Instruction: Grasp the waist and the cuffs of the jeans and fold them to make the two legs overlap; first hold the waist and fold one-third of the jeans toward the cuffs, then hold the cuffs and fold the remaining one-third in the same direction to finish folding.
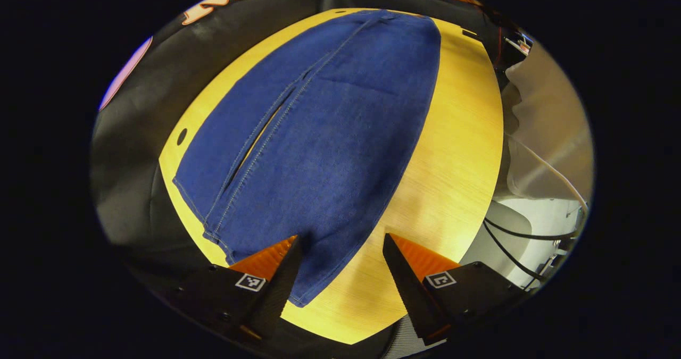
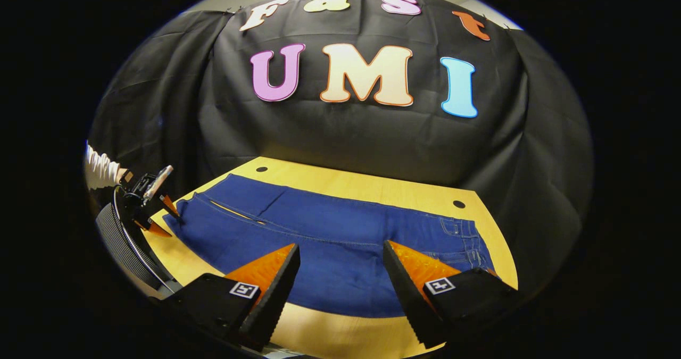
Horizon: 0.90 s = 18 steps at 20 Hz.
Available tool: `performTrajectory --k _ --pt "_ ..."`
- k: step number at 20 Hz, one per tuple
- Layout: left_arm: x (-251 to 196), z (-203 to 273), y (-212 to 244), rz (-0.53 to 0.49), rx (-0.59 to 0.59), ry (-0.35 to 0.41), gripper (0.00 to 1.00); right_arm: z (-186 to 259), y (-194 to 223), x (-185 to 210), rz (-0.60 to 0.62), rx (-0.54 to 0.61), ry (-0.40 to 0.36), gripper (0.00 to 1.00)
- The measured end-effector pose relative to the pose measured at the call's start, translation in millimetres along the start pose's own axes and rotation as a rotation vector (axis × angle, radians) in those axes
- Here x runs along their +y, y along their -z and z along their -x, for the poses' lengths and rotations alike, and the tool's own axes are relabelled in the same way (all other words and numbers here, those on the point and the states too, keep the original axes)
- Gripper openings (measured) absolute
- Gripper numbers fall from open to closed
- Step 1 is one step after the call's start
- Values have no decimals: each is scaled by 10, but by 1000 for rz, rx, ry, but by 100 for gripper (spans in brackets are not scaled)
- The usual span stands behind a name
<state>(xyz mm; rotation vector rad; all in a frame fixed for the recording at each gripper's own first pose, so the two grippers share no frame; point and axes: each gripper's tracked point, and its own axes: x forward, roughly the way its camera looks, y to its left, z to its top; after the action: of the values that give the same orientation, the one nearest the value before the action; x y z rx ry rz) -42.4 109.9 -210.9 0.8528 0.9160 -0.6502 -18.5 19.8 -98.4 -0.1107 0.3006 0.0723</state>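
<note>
On the table (image 2: 367, 186), jeans (image 2: 330, 247) flat lengthwise, waist (image 2: 468, 242) right, both grippers (image 1: 340, 263) (image 2: 340, 268) spread.

A yellow wooden table (image 2: 340, 186) with dark round holes (image 2: 458, 204) near its far corners stands before the black cloth wall (image 2: 346, 135); black cables (image 1: 511, 236) trail past one end

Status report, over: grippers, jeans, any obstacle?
Left gripper open at cuffs. Right gripper open, above mid-leg. Jeans flat, unfolded on table. No obstacle seen.
</note>
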Motion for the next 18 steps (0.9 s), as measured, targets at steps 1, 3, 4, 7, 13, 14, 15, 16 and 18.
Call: performTrajectory --k 1,3,4,7,13,14,15,16,18 --pt "12 -34 34 2 19 12 93 -8 22 23 1 9 -6 97" --pt "69 -117 94 -14 52 16 93 -27 47 72 19 21 -14 97" --pt "69 -147 115 -21 61 22 92 -40 65 87 31 26 -16 97" --pt "71 -170 131 -11 88 63 90 -62 88 129 53 35 -22 97" --pt "44 -241 141 31 165 150 85 -163 126 181 16 48 -46 97" --pt "26 -227 136 15 175 152 87 -177 141 191 13 51 -51 95" --pt "18 -228 127 -19 175 156 87 -189 132 201 13 51 -55 97" --pt "16 -224 132 -41 193 158 86 -195 139 201 12 52 -60 97" --pt "-10 -227 122 -19 220 157 85 -210 140 189 8 54 -65 97"
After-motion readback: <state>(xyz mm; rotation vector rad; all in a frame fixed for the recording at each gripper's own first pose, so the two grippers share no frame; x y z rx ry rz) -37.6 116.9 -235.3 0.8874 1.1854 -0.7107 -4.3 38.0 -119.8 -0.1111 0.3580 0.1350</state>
